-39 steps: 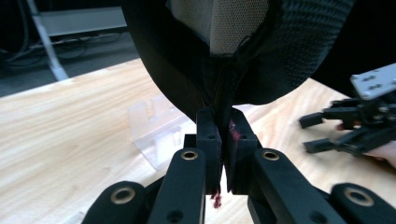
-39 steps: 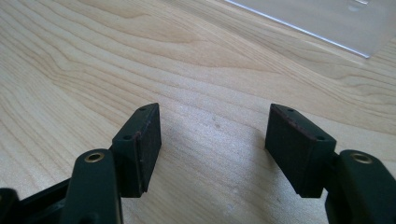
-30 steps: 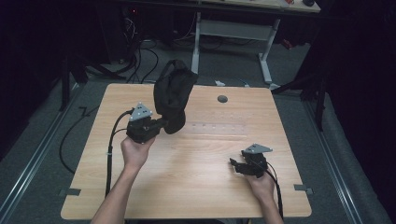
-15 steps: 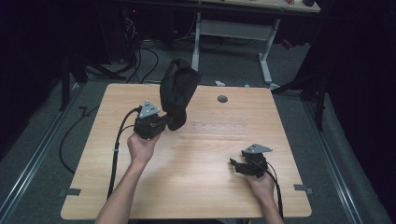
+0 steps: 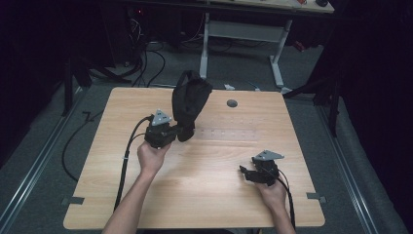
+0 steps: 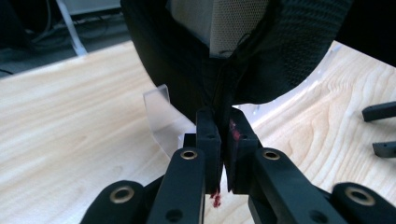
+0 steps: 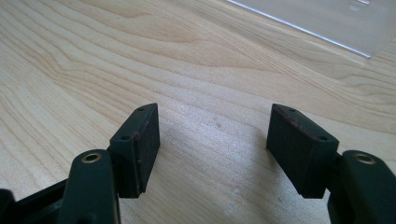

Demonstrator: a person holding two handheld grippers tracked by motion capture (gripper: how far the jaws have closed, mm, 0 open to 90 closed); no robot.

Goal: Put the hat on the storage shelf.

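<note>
A black fabric cap [image 5: 191,100] with a pale mesh lining [image 6: 219,23] hangs upright over the middle of the wooden table [image 5: 122,195]. My left gripper [image 5: 183,132] is shut on the cap's lower edge; in the left gripper view its pads [image 6: 223,126] pinch the black fabric. Under the cap, a clear plastic stand [image 6: 161,116] rests on the table. My right gripper [image 5: 245,172] lies low on the table at the front right, open with nothing between its fingers [image 7: 212,140]. Its two jaw tips [image 6: 380,130] also appear at the right edge of the left gripper view.
A clear flat plastic sheet [image 5: 234,134] lies on the table right of the cap, its edge [image 7: 327,18] beyond the right gripper. A round grey cable hole [image 5: 232,103] sits near the back edge. A white desk frame [image 5: 243,34] and floor cables [image 5: 146,53] stand behind.
My left hand has carried the cap to the right and a little lower. The right gripper has stayed where it was.
</note>
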